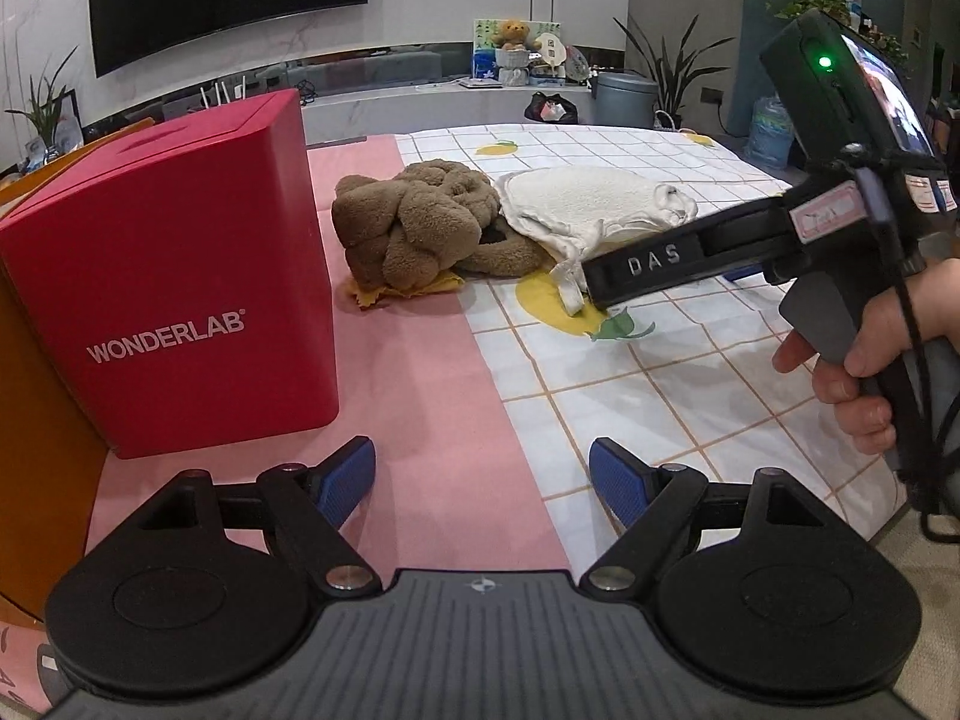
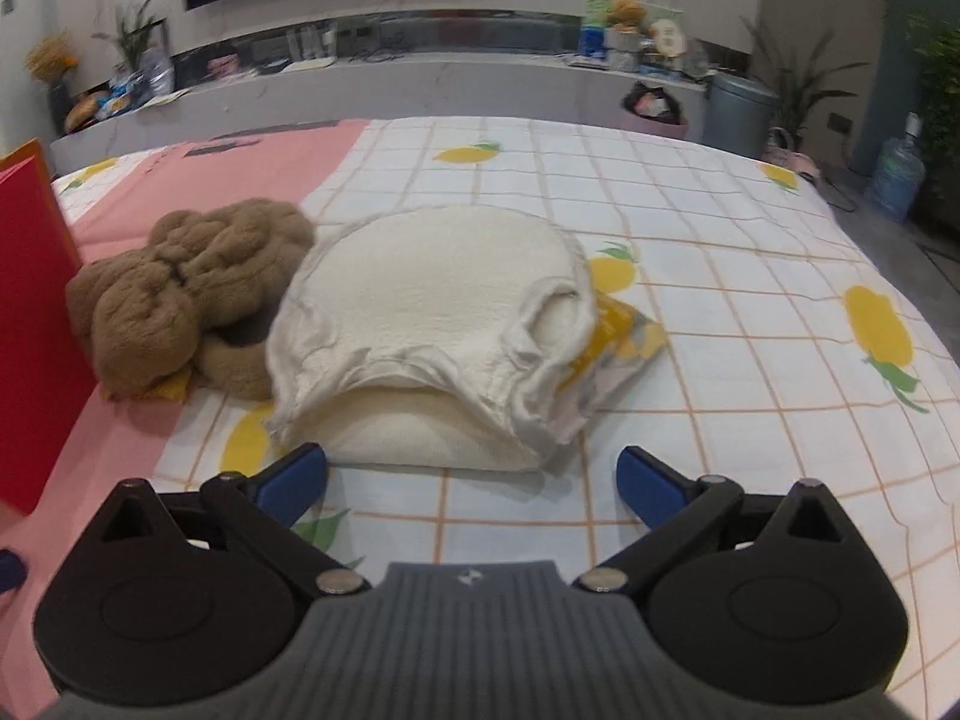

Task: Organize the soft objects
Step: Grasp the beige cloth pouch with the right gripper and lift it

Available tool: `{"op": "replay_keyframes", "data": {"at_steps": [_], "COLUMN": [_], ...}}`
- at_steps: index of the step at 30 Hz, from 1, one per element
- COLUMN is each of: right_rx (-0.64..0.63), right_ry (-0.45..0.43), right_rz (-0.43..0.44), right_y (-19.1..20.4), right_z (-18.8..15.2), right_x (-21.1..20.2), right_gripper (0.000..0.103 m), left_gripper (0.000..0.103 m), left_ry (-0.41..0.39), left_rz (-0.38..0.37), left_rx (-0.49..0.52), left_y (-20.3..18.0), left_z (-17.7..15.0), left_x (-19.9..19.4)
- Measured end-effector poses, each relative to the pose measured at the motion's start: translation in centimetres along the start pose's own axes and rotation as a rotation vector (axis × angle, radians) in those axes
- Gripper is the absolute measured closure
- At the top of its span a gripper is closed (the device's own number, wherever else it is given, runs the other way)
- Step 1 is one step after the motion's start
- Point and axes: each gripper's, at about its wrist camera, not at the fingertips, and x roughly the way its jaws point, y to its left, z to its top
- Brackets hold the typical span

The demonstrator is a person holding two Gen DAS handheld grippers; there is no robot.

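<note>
Left tool (image 1: pixel 483 483) wide open, empty, over pink sheet (image 1: pixel 420 396). Right tool (image 2: pixel 471 480) wide open, empty, just short of white cloth (image 2: pixel 432 294) at 12 o'clock. Brown plush (image 2: pixel 186 294) touches cloth at 10 o'clock. Red box (image 1: pixel 174 276) at 10 o'clock of left tool.

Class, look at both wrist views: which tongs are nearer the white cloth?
Right. The right tongs sit open just before the white cloth; the left tongs hang open further back beside the red box.
</note>
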Motion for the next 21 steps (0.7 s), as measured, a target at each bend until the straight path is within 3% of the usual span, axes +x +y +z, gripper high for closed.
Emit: {"op": "replay_keyframes", "data": {"at_steps": [4, 6, 7, 11, 16, 21], "right_rx": [-0.047, -0.073, -0.088, -0.103, -0.134, -0.157], "right_ry": [-0.051, -0.108, -0.128, -0.161, -0.125, 0.048], "right_rz": [0.058, 0.075, 0.082, 0.065, 0.118, 0.155], "right_y": [0.1, 0.1, 0.2, 0.2, -0.5, -1.4], "right_z": [-0.8, -1.4, -1.5, -1.7, -2.2, -3.6], "right_x": [-0.2, -0.5, -0.7, -1.1, -2.3, -5.8], "right_gripper": [0.004, 0.025, 0.030, 0.095, 0.097, 0.097], "left_gripper": [0.008, 0.008, 0.008, 0.008, 0.007, 0.007], "left_ry": [-0.015, -0.022, -0.028, -0.045, -0.047, -0.037], "left_rz": [-0.001, -0.003, -0.005, -0.007, -0.009, -0.010], "left_rx": [0.002, 0.005, 0.007, 0.008, 0.007, 0.002], "left_y": [-0.1, -0.1, 0.0, 0.1, 0.3, 0.8], "left_z": [-0.2, -0.2, -0.4, -0.7, -0.9, -1.0], "left_x": [-0.1, -0.1, -0.2, -0.4, -0.7, -1.1]}}
